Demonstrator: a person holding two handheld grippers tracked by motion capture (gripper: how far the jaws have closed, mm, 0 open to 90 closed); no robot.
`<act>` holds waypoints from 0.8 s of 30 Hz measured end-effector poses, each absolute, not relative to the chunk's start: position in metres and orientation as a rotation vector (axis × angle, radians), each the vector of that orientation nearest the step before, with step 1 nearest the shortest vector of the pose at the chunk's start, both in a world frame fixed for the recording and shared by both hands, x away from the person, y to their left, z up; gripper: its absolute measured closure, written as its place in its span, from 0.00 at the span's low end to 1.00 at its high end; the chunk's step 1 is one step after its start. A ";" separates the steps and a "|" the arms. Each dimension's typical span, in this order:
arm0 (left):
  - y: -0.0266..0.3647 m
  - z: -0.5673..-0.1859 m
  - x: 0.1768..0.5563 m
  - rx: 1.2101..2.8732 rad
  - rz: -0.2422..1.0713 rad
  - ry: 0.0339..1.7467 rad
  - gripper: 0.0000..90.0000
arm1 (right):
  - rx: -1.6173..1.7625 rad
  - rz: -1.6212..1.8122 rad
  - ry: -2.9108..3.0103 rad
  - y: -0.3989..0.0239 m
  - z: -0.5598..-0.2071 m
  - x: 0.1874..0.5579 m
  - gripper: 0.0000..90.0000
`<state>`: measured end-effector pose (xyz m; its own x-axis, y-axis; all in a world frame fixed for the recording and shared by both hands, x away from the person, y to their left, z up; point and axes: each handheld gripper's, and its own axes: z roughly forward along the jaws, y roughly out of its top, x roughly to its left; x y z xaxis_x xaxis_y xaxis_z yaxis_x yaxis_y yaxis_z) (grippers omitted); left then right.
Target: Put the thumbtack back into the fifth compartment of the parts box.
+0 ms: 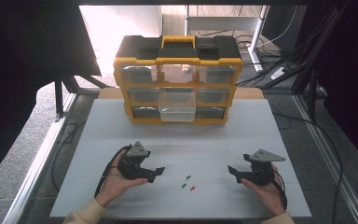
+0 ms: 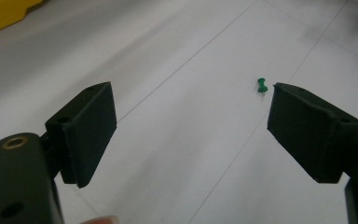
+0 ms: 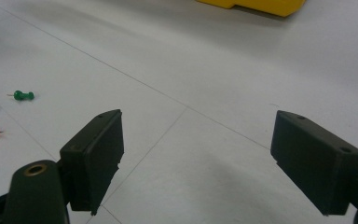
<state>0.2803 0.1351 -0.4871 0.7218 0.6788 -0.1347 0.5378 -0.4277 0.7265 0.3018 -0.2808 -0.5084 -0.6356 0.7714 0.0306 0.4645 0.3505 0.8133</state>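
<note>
Both tongs, left and right, stood spread and empty; the small green plastic pushpin could roll or skid away under a careless pinch.

A table is taken as the clock face, with twelve o'clock at its far edge. At twelve o'clock a drawer cabinet is stood, and its lower middle drawer is pulled out toward six. Three push pins are laid close together near six o'clock, between the two grippers. The left gripper is held at about seven o'clock and the right gripper at about five o'clock, each just beside the pins and well apart from the cabinet.
</note>
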 end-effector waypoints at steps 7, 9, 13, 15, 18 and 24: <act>0.120 -0.488 0.283 2.160 0.204 0.899 0.19 | 1.084 1.177 2.266 -0.280 -0.509 0.302 0.20; 0.116 -0.489 0.283 2.170 0.198 0.897 0.19 | 1.084 1.173 2.267 -0.280 -0.509 0.302 0.20; 0.108 -0.494 0.284 2.196 0.180 0.886 0.19 | 1.081 1.167 2.271 -0.280 -0.509 0.302 0.20; 0.103 -0.496 0.283 2.210 0.172 0.873 0.19 | 1.082 1.160 2.271 -0.280 -0.510 0.302 0.20; 0.096 -0.499 0.282 2.214 0.162 0.867 0.20 | 1.082 1.159 2.271 -0.280 -0.510 0.302 0.20; 0.081 -0.504 0.279 2.252 0.134 0.827 0.21 | 1.086 1.160 2.273 -0.280 -0.510 0.303 0.20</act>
<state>0.2788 0.0806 -0.5044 0.7884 0.5988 -0.1411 0.5237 -0.5329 0.6646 0.3027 -0.2796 -0.5101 -0.6366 0.7709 0.0212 0.4696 0.3657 0.8036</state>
